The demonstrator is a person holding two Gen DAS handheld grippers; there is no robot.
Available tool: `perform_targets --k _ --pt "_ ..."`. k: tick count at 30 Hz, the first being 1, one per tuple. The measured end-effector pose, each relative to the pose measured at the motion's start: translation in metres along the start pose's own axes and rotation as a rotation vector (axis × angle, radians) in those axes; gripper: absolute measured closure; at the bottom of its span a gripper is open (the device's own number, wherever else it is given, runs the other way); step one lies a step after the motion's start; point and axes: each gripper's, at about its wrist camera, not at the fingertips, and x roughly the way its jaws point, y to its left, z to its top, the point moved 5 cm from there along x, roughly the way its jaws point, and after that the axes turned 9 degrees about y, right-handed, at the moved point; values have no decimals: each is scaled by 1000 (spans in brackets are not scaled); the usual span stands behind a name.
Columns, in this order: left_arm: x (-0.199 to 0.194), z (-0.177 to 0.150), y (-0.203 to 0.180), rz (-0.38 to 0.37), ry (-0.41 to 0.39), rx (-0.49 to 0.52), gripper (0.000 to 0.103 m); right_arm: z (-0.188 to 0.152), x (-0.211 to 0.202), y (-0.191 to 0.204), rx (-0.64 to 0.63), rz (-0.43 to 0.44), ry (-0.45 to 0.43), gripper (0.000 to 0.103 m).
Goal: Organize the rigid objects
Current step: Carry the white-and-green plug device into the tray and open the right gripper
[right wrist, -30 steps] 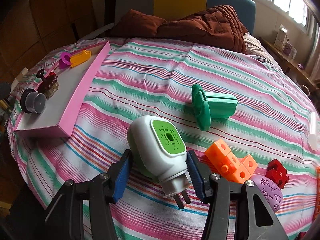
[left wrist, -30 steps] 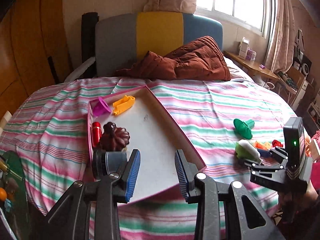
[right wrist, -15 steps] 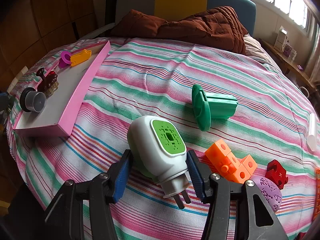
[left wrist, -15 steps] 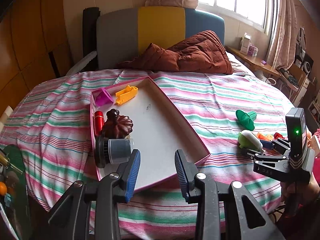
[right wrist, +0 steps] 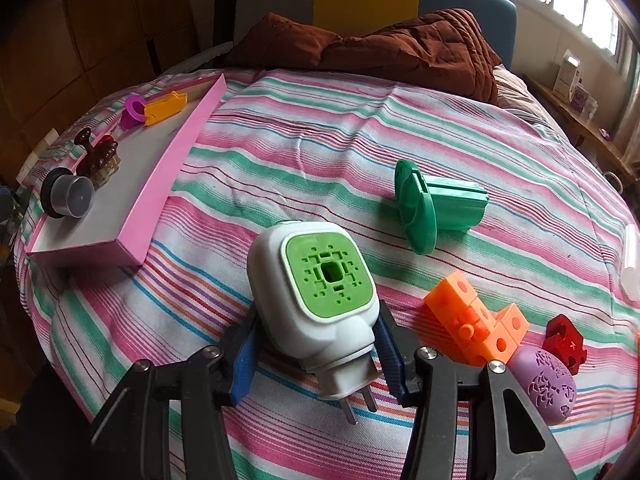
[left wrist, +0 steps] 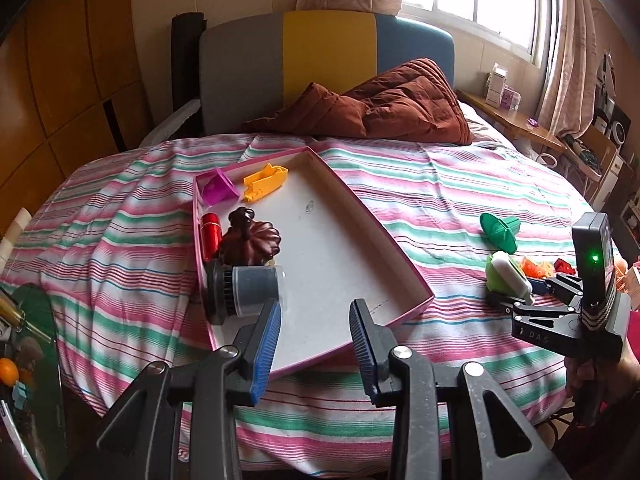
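- While its jaws are closing, the right gripper straddles the white-and-green plug-in device, whose lower body sits between the blue pads (whether they already press on it is hard to judge; they look to be touching its sides).
- That device lies on the striped bedspread, prongs pointing toward the camera, green face up.
- Just beyond it lies a green funnel-shaped piece; to its right are orange linked cubes, a purple patterned egg and a small red block.
- Left gripper: jaws stand narrowly apart with nothing between them, hovering over the near edge of the pink tray.
- Along the tray's left side lie a grey capped cylinder, a dark brown figure, a red cylinder, a magenta piece and a yellow block.
- A person's hand holds the right gripper, seen from the left camera.
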Motion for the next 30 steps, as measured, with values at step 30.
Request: perform_targets --k 30 --pt "-12 -20 33 -7 -33 -67 67 31 -32 46 11 55 -59 51"
